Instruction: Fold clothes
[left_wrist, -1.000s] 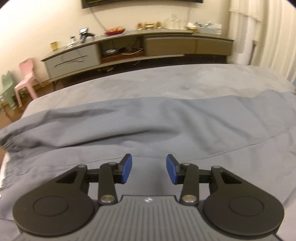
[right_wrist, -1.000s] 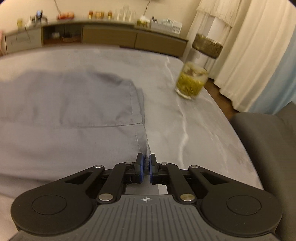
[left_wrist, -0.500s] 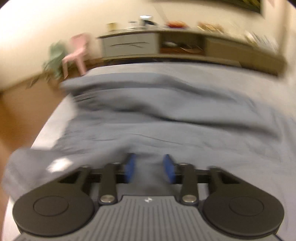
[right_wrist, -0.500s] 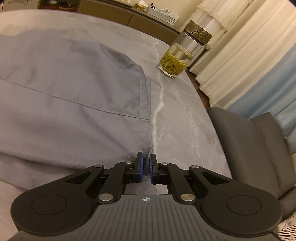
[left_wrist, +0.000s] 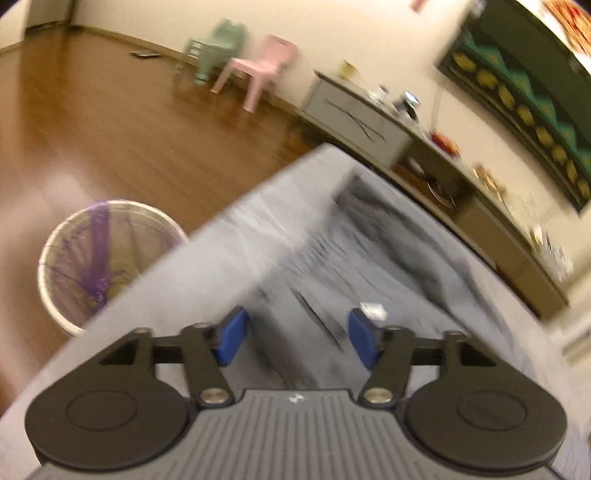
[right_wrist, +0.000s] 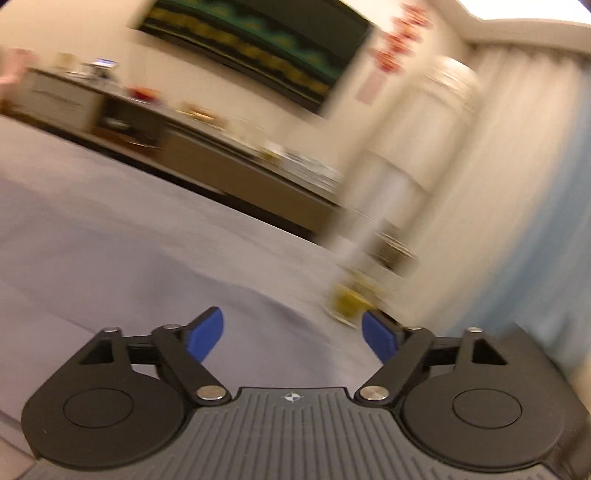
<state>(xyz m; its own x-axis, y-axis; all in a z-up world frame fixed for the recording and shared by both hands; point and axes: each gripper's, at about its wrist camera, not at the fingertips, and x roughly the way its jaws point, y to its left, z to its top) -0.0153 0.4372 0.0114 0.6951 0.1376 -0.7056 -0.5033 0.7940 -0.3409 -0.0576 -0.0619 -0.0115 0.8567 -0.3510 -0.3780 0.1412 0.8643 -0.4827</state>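
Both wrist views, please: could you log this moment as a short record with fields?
left gripper: open, empty, over the garment
right gripper: open, empty
garment: grey, spread on the table, creased
table: grey top, corner in left view
bin: on the floor beside the table, purple liner
jar: on the table ahead of the right gripper, blurred
image quality: both views motion-blurred

Warm, yellowish indoor light fills both views. Motion blur smears everything beyond the fingers: the garment (left_wrist: 369, 258) ahead of the left gripper (left_wrist: 297, 334), the jar (right_wrist: 349, 299) just past the right gripper (right_wrist: 293, 334). The gripper bodies stay sharp. Fisheye distortion bends wall and floor lines toward the frame edges.
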